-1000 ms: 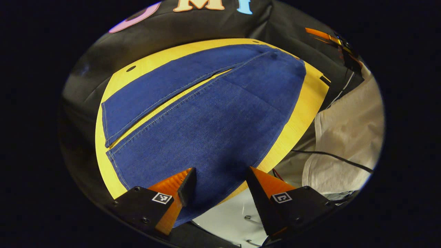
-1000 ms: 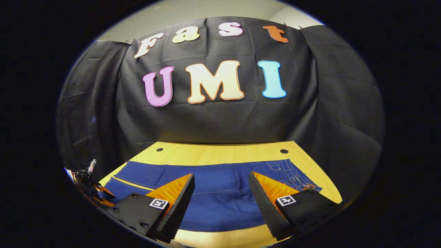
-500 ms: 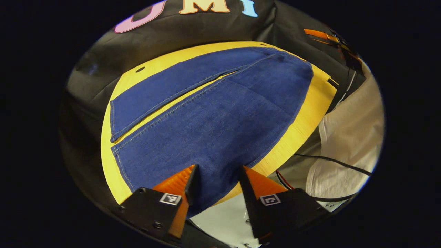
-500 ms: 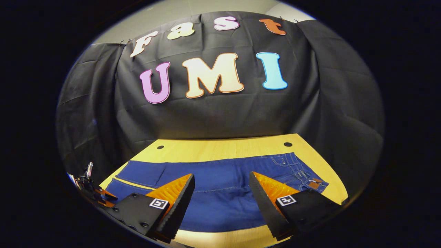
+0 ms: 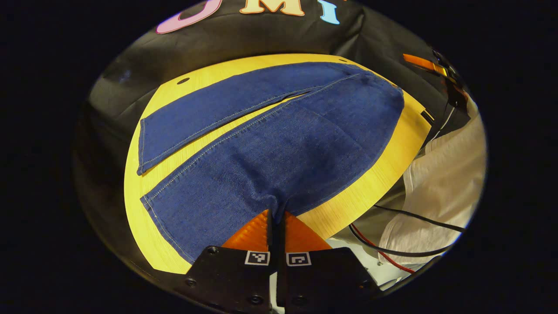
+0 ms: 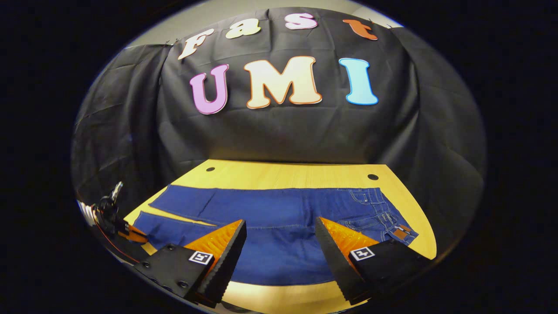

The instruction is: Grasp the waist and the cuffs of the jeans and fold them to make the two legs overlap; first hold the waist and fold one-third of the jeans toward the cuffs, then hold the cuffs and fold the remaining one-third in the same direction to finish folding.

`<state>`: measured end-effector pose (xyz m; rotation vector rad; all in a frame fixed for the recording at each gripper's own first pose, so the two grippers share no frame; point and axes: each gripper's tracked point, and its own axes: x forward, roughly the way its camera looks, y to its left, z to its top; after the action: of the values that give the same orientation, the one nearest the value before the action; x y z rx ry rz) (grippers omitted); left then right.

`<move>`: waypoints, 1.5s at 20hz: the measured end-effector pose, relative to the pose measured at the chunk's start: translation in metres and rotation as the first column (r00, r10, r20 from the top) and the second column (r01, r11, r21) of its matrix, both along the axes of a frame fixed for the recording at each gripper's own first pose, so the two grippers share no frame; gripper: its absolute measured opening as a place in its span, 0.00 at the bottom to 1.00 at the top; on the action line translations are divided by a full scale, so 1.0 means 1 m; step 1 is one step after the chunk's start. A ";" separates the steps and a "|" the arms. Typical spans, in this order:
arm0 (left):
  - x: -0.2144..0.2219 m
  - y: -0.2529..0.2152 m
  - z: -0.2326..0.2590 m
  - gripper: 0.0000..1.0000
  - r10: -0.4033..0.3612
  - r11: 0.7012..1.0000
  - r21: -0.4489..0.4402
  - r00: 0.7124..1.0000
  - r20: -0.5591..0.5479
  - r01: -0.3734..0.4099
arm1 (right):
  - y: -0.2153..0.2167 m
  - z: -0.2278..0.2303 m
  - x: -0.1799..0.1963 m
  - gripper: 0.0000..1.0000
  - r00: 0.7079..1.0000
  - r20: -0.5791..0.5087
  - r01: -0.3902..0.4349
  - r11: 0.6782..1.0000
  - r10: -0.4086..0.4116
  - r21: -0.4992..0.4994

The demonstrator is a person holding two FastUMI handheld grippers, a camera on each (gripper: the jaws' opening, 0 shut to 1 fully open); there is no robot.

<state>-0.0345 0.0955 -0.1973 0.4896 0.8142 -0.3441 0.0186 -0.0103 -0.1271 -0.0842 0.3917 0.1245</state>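
Left gripper [image 5: 276,214] is pinching the near leg edge of the jeans [image 5: 279,144], fingers closed on denim. Right gripper [image 6: 280,237] is hovering wide apart above them. Jeans are lying flat across the yellow table [image 6: 287,174].

Left gripper [image 5: 276,214]: wedge fingers with ribbed faces, black mount blocks with screws, square black-and-white marker tag on each. Right gripper [image 6: 280,226]: same build. Person at 3 o'clock in left gripper view: pale garment [image 5: 440,174]; black cable [image 5: 418,218], red wire [image 5: 383,261] alongside.
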 end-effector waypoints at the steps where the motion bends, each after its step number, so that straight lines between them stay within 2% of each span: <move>1: 0.000 0.001 0.000 0.00 0.003 1.000 0.002 1.000 -0.012 -0.003 | -0.009 -0.007 -0.001 0.98 0.999 -0.027 -0.021 0.999 0.020 -0.035; 2: -0.001 0.000 0.000 0.00 0.005 1.000 0.007 1.000 -0.021 -0.005 | -0.022 -0.015 -0.002 0.96 0.998 -0.054 -0.045 0.997 0.041 -0.068; 4: -0.001 0.000 -0.001 0.00 0.017 1.000 0.019 0.999 -0.035 -0.016 | -0.048 -0.033 -0.003 0.97 0.990 -0.123 -0.092 0.987 0.076 -0.131; 8: 0.000 0.001 -0.001 0.00 0.069 0.997 0.040 0.996 -0.057 -0.067 | -0.099 -0.073 -0.010 0.99 0.943 -0.296 -0.225 0.948 0.153 -0.226; 13: 0.001 0.001 -0.002 0.00 0.108 0.992 0.076 0.991 -0.073 -0.102 | -0.157 -0.125 -0.020 0.99 0.820 -0.533 -0.413 0.860 0.208 -0.300; 16: 0.001 0.001 -0.002 0.00 0.129 0.989 0.088 0.988 -0.088 -0.122 | -0.180 -0.147 -0.014 1.00 0.763 -0.609 -0.479 0.820 0.214 -0.312; 21: 0.002 0.002 -0.002 0.00 0.145 0.987 0.092 0.984 -0.103 -0.135 | -0.189 -0.175 -0.020 1.00 0.664 -0.710 -0.572 0.771 0.234 -0.280; 24: 0.002 0.001 -0.002 0.00 0.156 0.985 0.092 0.982 -0.109 -0.146 | -0.187 -0.179 -0.022 0.98 0.617 -0.745 -0.577 0.789 0.252 -0.212; 25: 0.002 0.001 -0.002 0.00 0.160 0.985 0.089 0.982 -0.105 -0.151 | -0.189 -0.181 -0.018 0.91 0.615 -0.748 -0.573 0.793 0.249 -0.207; 26: 0.002 0.001 -0.002 0.00 0.164 0.984 0.086 0.981 -0.103 -0.156 | -0.191 -0.179 -0.018 0.96 0.611 -0.753 -0.575 0.791 0.246 -0.207; 27: 0.003 0.001 -0.002 0.00 0.167 0.984 0.083 0.981 -0.100 -0.160 | -0.190 -0.176 -0.017 0.92 0.609 -0.753 -0.578 0.790 0.248 -0.207; 30: 0.003 0.001 -0.002 0.00 0.176 0.982 0.085 0.978 -0.107 -0.168 | -0.192 -0.179 -0.015 0.87 0.599 -0.765 -0.583 0.783 0.235 -0.217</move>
<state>-0.0312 0.0966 -0.1994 0.4696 0.9772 -0.1826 0.0037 -0.2027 -0.3060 -0.6187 1.1903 0.5600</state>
